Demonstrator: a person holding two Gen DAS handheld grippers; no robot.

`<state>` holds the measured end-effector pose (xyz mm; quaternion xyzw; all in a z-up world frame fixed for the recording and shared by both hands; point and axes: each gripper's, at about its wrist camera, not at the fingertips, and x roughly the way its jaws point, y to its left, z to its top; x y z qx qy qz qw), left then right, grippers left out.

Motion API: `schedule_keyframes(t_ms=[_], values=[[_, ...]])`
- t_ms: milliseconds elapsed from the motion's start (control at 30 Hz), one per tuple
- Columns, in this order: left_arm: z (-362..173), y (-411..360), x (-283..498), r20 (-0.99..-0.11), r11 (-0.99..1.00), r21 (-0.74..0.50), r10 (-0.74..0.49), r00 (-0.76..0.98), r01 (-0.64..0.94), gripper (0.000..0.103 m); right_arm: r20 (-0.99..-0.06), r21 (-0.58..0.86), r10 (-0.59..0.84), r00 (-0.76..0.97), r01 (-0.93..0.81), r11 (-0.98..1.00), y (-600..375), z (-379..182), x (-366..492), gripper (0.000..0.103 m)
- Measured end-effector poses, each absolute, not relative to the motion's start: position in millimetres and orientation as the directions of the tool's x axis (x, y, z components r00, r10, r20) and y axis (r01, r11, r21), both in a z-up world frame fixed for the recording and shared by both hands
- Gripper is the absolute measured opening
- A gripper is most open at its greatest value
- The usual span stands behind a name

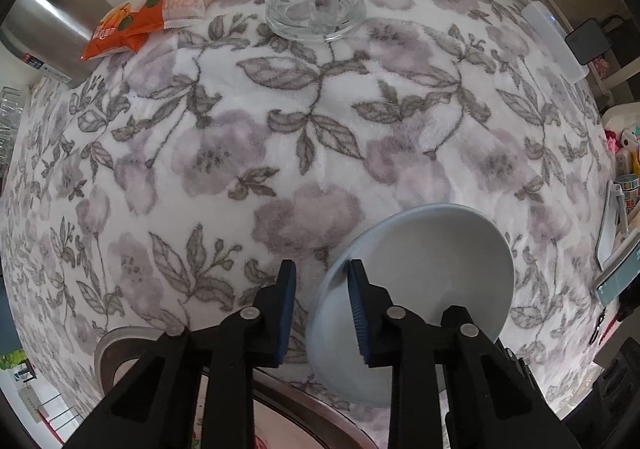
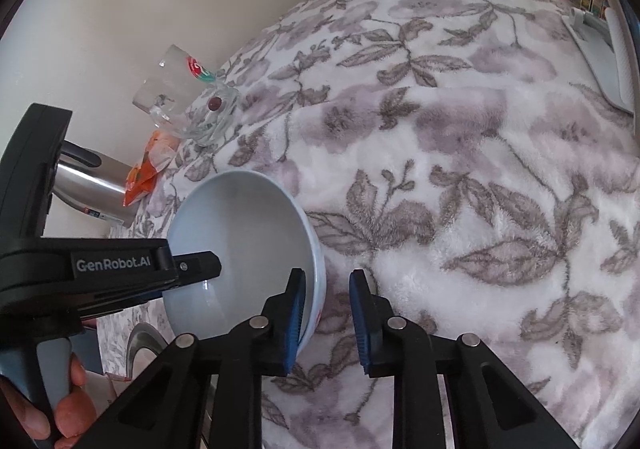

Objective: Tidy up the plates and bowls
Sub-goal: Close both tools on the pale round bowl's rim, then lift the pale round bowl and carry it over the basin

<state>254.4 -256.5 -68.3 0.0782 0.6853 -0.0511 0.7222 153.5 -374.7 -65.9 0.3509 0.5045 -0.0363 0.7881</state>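
A pale blue bowl (image 1: 432, 269) sits tilted on the flowered fleece cloth (image 1: 320, 129), its low side over a metal rim (image 1: 120, 345). My left gripper (image 1: 321, 267) points down over the bowl's left rim: the right pad is inside against the wall, the left pad outside with a strip of cloth showing between. In the right wrist view my right gripper (image 2: 327, 274) straddles the near rim of the bowl (image 2: 240, 233), left pad inside, right pad outside and apart from the wall. A finger (image 2: 204, 265) of the left gripper reaches in from the left.
A glass mug (image 1: 316, 1) stands at the back of the cloth. Beside it lie orange snack packets (image 1: 132, 25) and a steel flask (image 1: 48, 21). A white box (image 1: 556, 37) sits at the right edge. A person's hand (image 2: 68, 417) holds the left gripper's handle.
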Motion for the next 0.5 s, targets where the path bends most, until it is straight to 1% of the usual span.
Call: schedule_keyframes(t_ms=[33,67,233,500], values=[[-68.4,-258.7,253.2,-0.998,0.982,0.039,0.029,0.057,0.184,0.022,-0.82,0.516,0.297,0.489,0.41,0.752,-374.2,-65.8,153.7,0.02],[-68.9,-260.8,252.4,-0.998,0.981,0.034,0.024,0.058,0.191,0.021,-0.819,0.519,0.3,0.489,0.409,0.75,-373.8,-66.3,153.9,0.018],[-69.1,-270.3,249.9,-0.997,0.977,0.039,0.022,0.079,0.211,0.02,-0.808,0.548,0.335,0.485,0.408,0.73,-372.6,-71.7,155.2,0.013],[-67.8,-270.9,247.5,-0.997,0.98,0.026,0.011,0.08,0.197,0.02,-0.813,0.538,0.327,0.481,0.409,0.737,-371.7,-69.4,154.7,0.012]])
